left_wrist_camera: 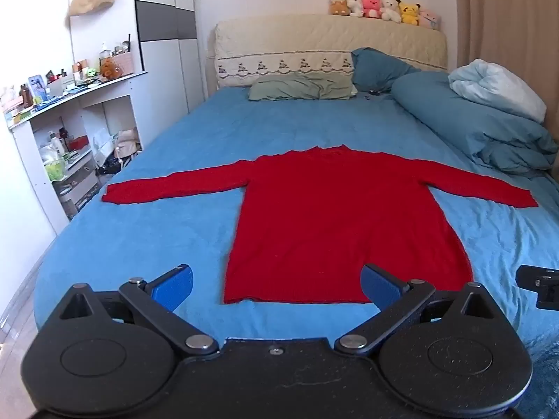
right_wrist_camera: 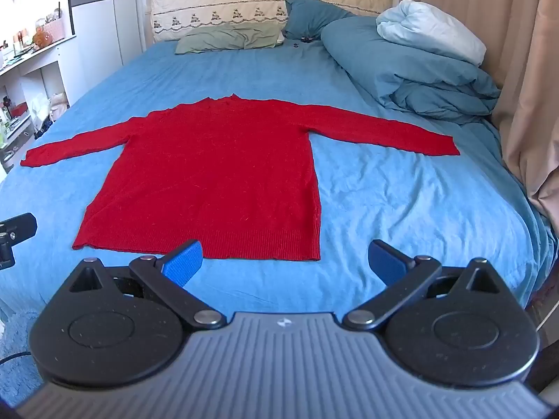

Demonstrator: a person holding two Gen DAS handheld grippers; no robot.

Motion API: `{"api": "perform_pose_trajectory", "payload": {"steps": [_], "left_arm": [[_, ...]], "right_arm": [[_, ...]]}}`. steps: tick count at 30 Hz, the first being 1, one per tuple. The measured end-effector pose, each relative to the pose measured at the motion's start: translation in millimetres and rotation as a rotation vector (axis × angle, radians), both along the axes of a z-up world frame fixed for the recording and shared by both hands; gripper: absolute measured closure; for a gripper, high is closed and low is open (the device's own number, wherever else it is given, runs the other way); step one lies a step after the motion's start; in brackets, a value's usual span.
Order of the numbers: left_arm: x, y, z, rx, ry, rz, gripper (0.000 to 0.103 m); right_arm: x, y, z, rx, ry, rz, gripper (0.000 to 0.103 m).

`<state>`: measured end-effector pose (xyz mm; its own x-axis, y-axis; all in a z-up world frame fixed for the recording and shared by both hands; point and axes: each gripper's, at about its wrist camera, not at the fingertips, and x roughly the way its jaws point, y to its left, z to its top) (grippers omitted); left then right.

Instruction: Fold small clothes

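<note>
Across the middle of the left wrist view, a red sweater [left_wrist_camera: 328, 216] lies flat on the blue bed sheet [left_wrist_camera: 139, 237], both sleeves stretched out to the sides and the neck pointing toward the top of the frame. Its hem runs along the lower centre, just above the left gripper [left_wrist_camera: 276, 284], whose blue-padded fingers [left_wrist_camera: 173, 286] are spread wide apart and hold nothing (the right-hand pad overlaps the hem's corner in the picture, though contact cannot be told). At the right edge, a black piece of the right gripper [left_wrist_camera: 539, 286] pokes into the frame. Further up sit a green pillow [left_wrist_camera: 300, 87], a rolled teal duvet [left_wrist_camera: 471, 122] at the upper right, and a row of plush toys [left_wrist_camera: 382, 8] on the headboard. Cluttered white shelves [left_wrist_camera: 70, 111] fill the left side.

Seen from the right wrist view, the sweater [right_wrist_camera: 209, 174] sits left of centre, its hem reaching the lower middle. The right gripper [right_wrist_camera: 284, 265] hovers below the hem's right corner, fingers [right_wrist_camera: 183, 265] splayed open and empty, the left pad overlapping the hem. A black part of the left gripper [right_wrist_camera: 14, 234] shows at the left edge. Beige curtains [right_wrist_camera: 524, 70] hang down the right side, beside the duvet [right_wrist_camera: 419, 70]
</note>
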<state>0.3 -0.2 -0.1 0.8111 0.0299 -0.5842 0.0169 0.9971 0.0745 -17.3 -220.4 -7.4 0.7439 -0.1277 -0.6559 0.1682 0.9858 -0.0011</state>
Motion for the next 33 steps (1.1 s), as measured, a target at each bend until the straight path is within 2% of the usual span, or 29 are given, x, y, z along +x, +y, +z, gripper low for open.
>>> {"api": "perform_pose_trajectory", "payload": {"steps": [33], "left_arm": [[-2.1,-6.5,1.9,0.008,-0.022,0.028,0.000]], "right_arm": [[3.0,-1.8,-2.3,0.012,-0.003,0.002,0.000]]}}
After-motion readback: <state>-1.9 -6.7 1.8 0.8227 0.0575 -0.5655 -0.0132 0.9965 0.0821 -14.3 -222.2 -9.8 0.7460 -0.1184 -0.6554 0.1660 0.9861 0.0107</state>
